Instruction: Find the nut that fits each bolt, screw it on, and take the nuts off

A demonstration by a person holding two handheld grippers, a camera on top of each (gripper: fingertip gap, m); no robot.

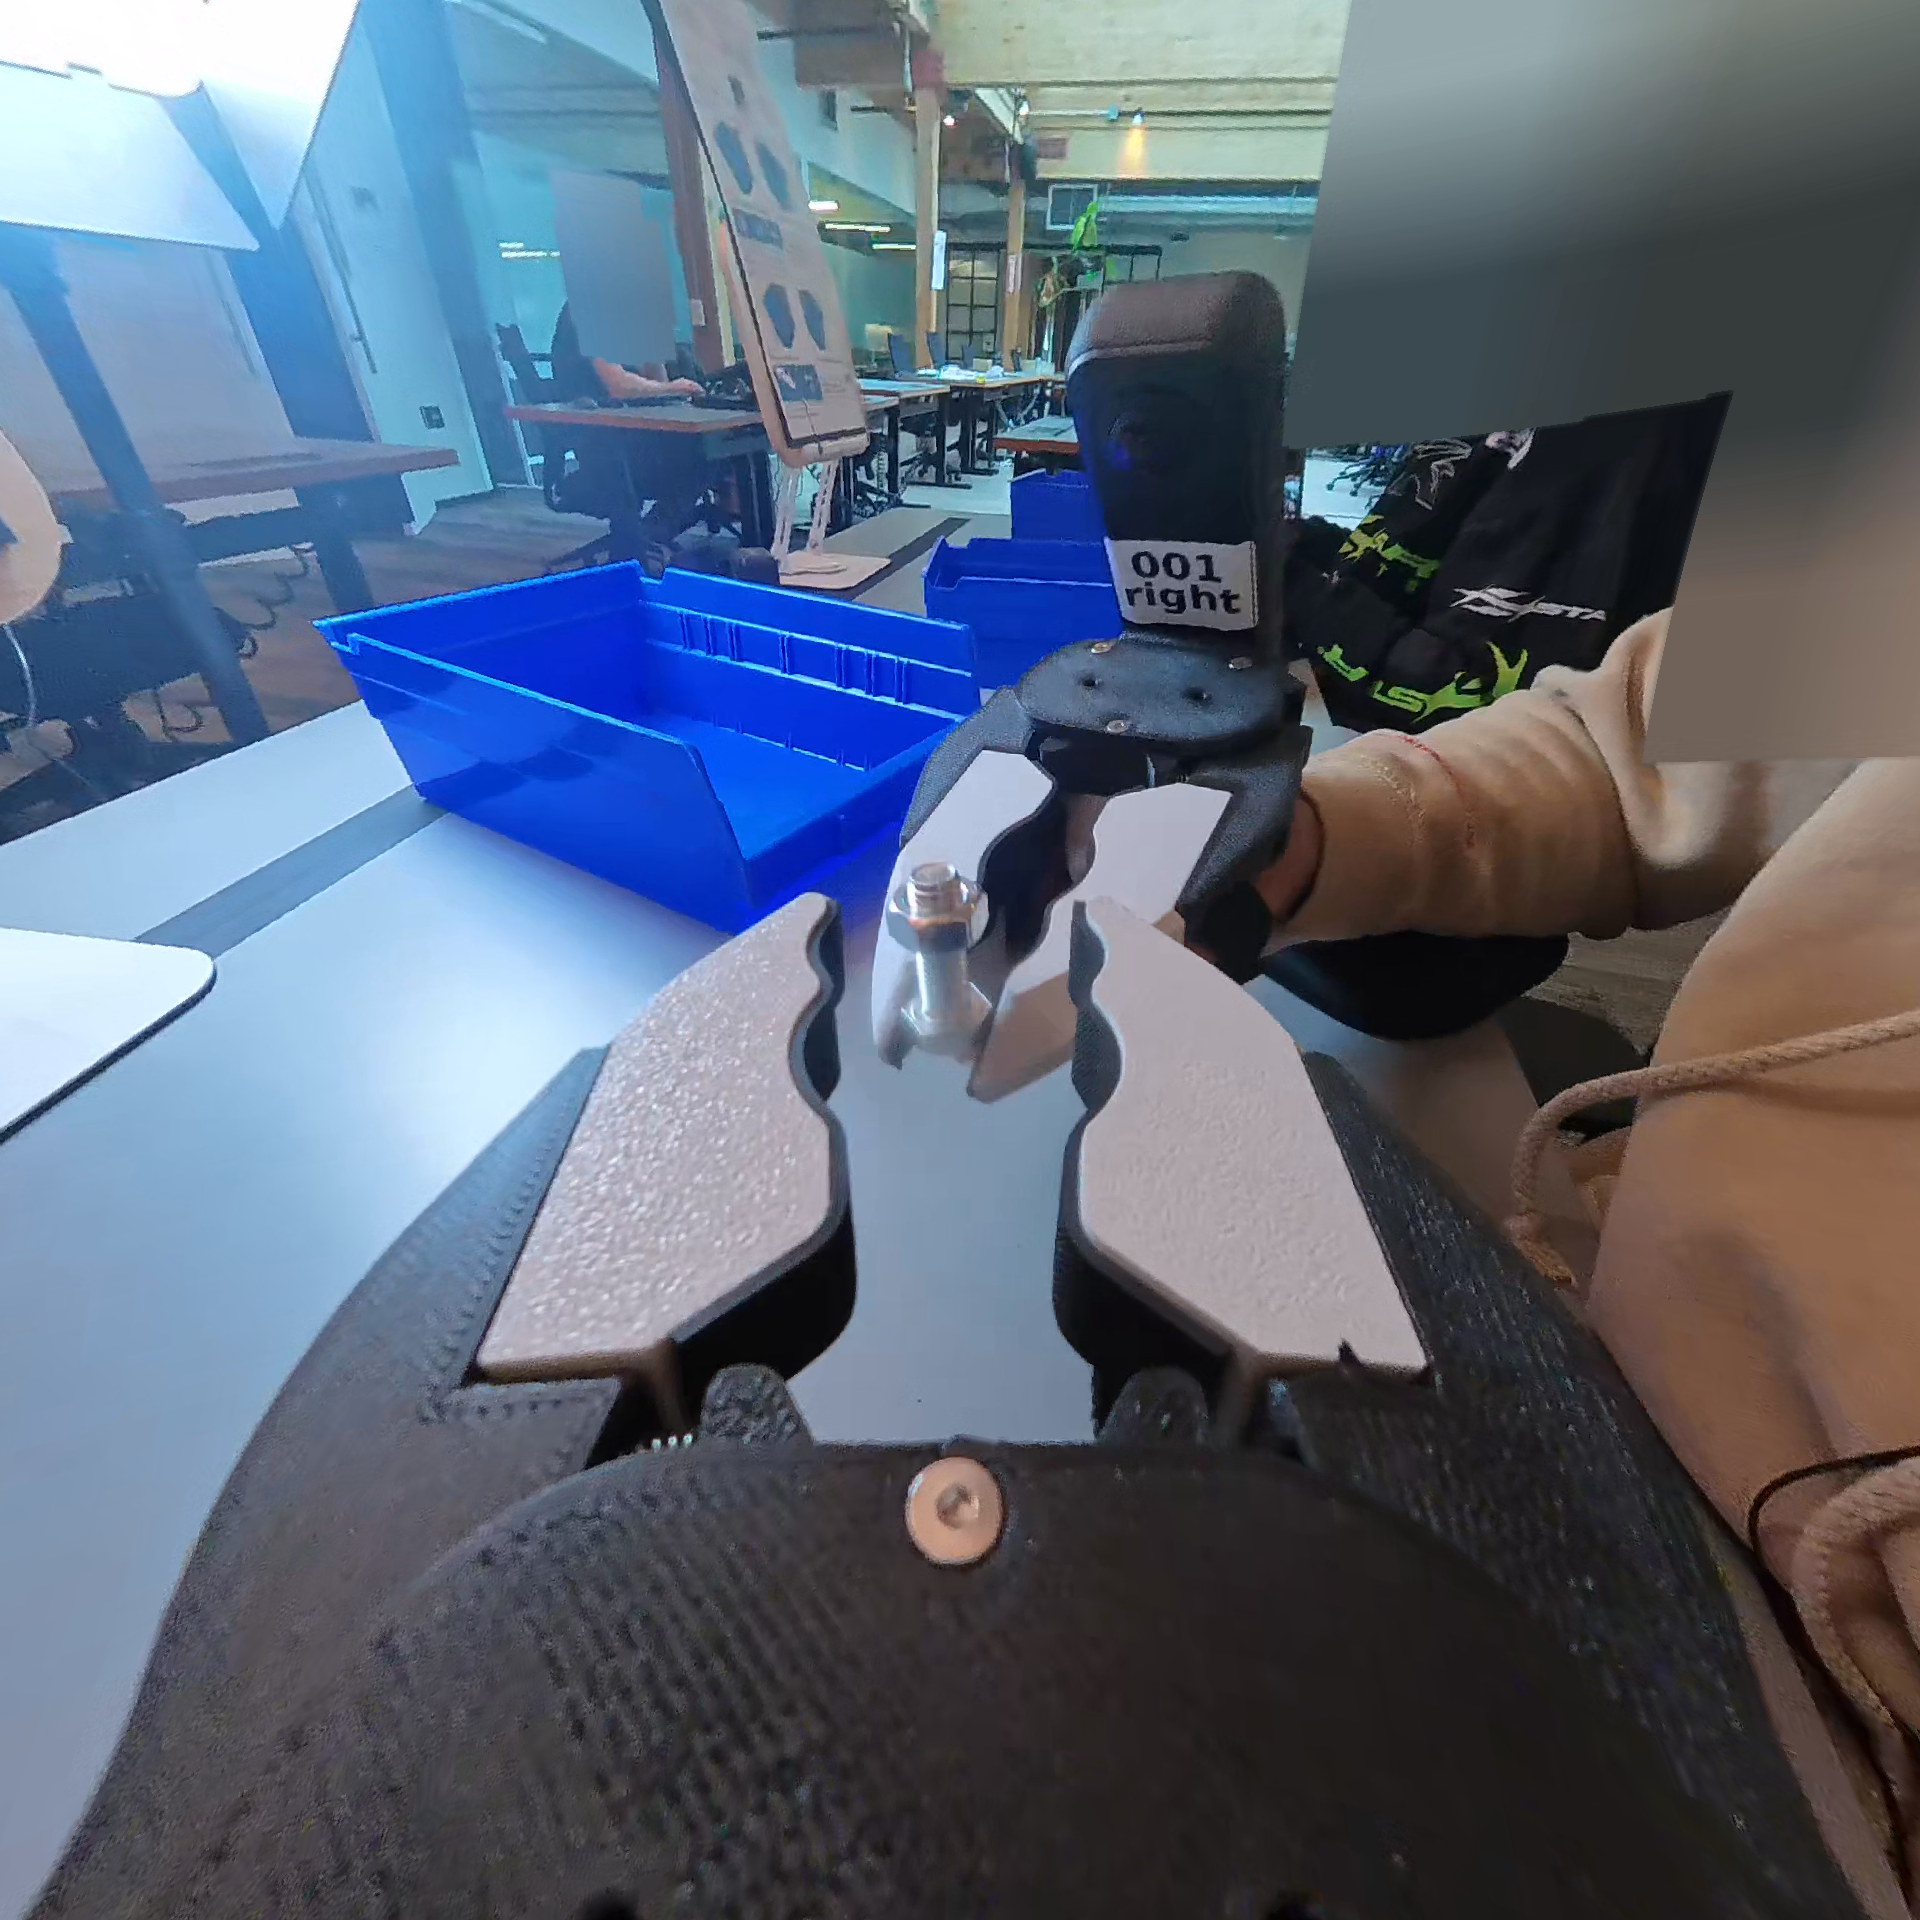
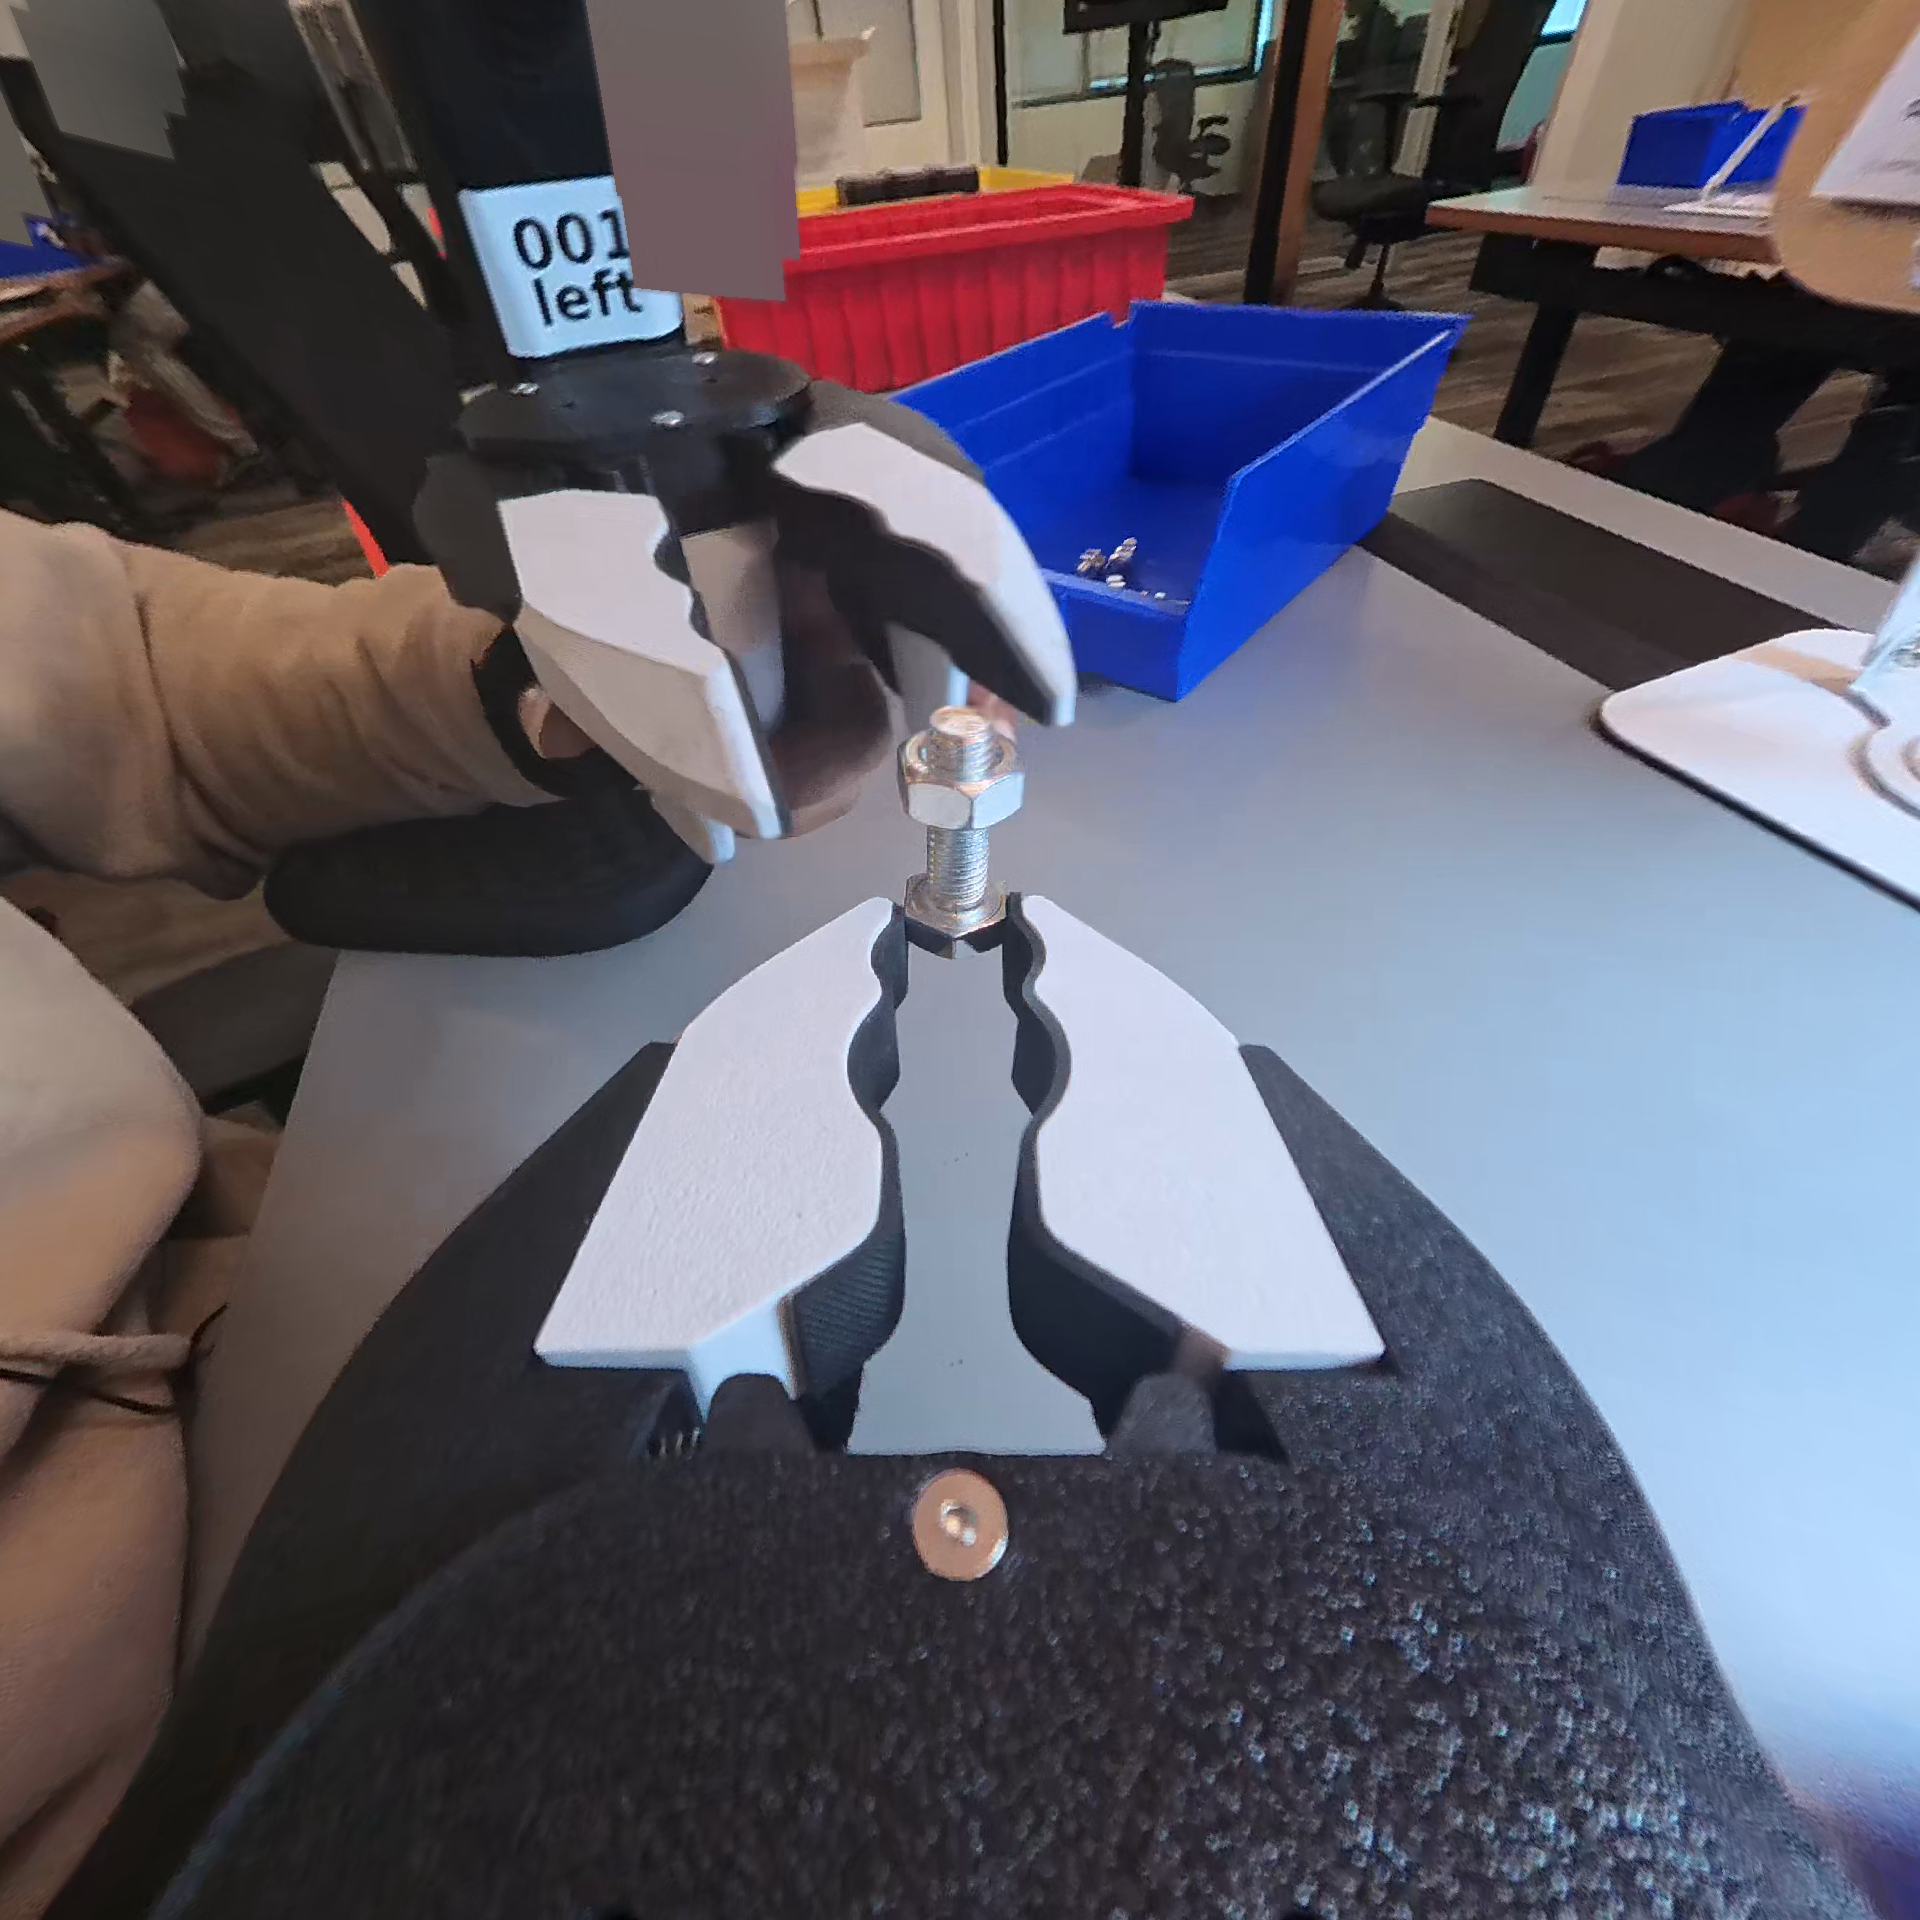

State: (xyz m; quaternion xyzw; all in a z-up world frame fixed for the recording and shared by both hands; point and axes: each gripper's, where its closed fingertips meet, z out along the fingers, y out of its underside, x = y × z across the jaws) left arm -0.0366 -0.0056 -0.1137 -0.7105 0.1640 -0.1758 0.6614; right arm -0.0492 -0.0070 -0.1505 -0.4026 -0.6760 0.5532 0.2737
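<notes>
A silver bolt [image 2: 954, 862] stands upright, thread end up. A hex nut [image 2: 961, 795] sits on the thread near the top. My right gripper [image 2: 956, 925] is shut on the bolt's head just above the grey table [image 2: 1351, 935]. My left gripper [image 2: 899, 764] is open and empty, with its tips just behind and above the nut, not closed on it. In the left wrist view the nut [image 1: 935, 909] shows just beyond the open left gripper [image 1: 956, 920]. The right gripper [image 1: 940, 1049] holds the bolt [image 1: 932, 982] from the far side.
A blue bin [image 2: 1299, 499] on the table holds several small nuts or bolts [image 2: 1112, 566]; it also shows in the left wrist view [image 1: 582, 727]. A white pad [image 2: 1766, 748] lies at the table's right. A red bin [image 2: 966, 260] stands behind. A person's beige sleeves flank both grippers.
</notes>
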